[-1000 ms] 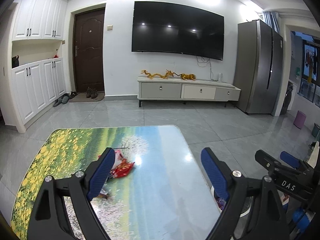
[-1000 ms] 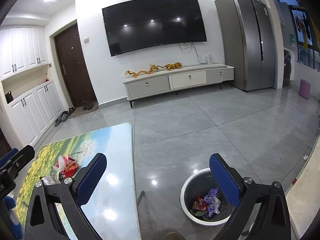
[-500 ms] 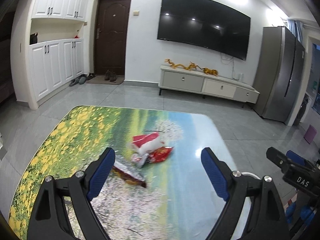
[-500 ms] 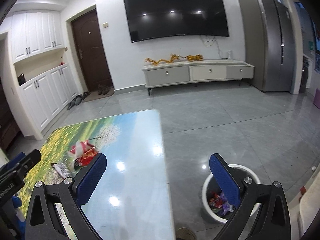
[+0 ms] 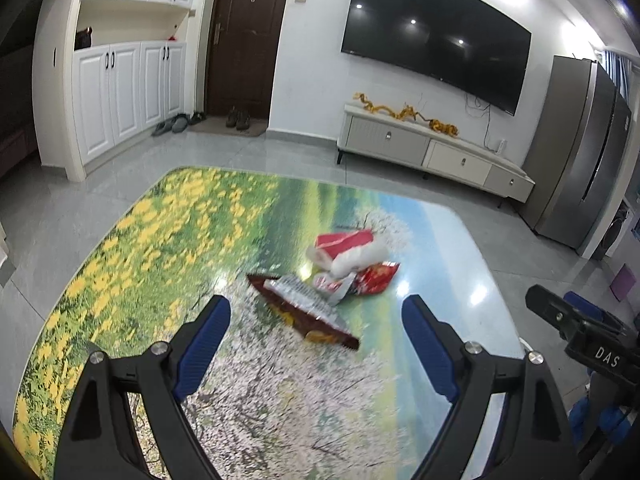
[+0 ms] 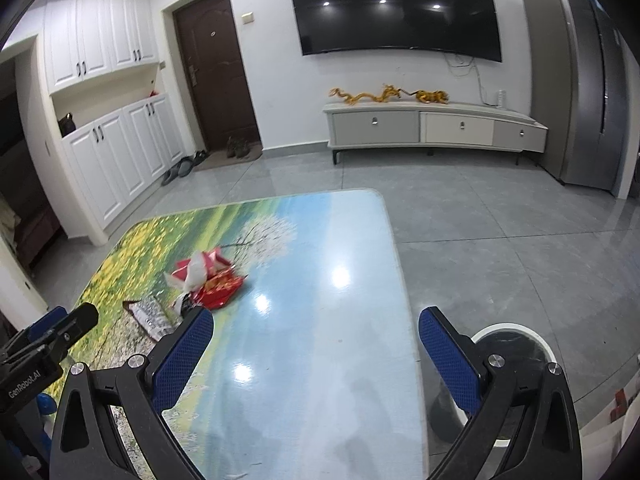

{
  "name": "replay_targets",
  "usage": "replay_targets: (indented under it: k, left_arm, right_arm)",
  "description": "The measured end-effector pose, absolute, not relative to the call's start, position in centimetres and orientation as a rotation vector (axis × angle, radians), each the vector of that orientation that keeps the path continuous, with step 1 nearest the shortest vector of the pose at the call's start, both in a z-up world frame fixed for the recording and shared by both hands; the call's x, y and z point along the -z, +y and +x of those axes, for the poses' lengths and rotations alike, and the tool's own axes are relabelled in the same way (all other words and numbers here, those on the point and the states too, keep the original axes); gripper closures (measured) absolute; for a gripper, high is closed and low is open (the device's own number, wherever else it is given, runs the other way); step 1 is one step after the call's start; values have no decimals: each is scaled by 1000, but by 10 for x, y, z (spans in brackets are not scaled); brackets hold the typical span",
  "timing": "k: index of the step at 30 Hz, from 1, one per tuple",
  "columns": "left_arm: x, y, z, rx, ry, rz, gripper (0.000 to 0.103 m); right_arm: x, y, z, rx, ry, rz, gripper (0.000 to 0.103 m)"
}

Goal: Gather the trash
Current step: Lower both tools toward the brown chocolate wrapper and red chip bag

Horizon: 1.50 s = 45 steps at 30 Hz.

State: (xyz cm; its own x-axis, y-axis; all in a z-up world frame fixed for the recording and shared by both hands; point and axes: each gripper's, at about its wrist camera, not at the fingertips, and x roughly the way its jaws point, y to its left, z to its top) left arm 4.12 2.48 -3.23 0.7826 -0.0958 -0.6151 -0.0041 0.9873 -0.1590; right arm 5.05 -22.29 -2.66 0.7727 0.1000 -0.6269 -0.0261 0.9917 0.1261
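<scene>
A small pile of trash lies on the scenic-print table [image 5: 120, 264]. It holds a red packet [image 5: 344, 239], a crumpled white tissue [image 5: 358, 261], a red snack wrapper [image 5: 378, 276] and a silver and dark-red wrapper [image 5: 308, 300]. My left gripper [image 5: 316, 318] hovers just short of the pile, open and empty, with the dark wrapper's near end between its fingers. My right gripper [image 6: 316, 322] is open and empty over the table's bare blue side. In its view the pile [image 6: 208, 280] lies ahead to the left. The white-rimmed bin [image 6: 505, 325] stands on the floor at the right.
The table's right edge [image 6: 404, 288] runs beside the bin. The other gripper's body shows at each view's side [image 5: 580, 332] [image 6: 44, 344]. Grey tile floor [image 6: 480, 220] stretches to a TV cabinet [image 6: 432, 128], fridge [image 6: 580, 100], door and white cupboards.
Both grippers have swung left and dropped toward the table. The trash pile has come from the left to the middle of the left view, and the bin has slid to the right view's edge.
</scene>
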Motion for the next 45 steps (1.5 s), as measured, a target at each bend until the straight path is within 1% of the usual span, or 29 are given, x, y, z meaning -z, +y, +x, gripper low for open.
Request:
replay_targets:
  k: [23,45]
  left_arm:
    - [92,60,30,6,860,-153,16]
    - [103,70,30,-24,898,-147,16]
  right_arm:
    - [61,-190,64,-112,794,68,0]
    - [77,-181,66,-153,824,89,0]
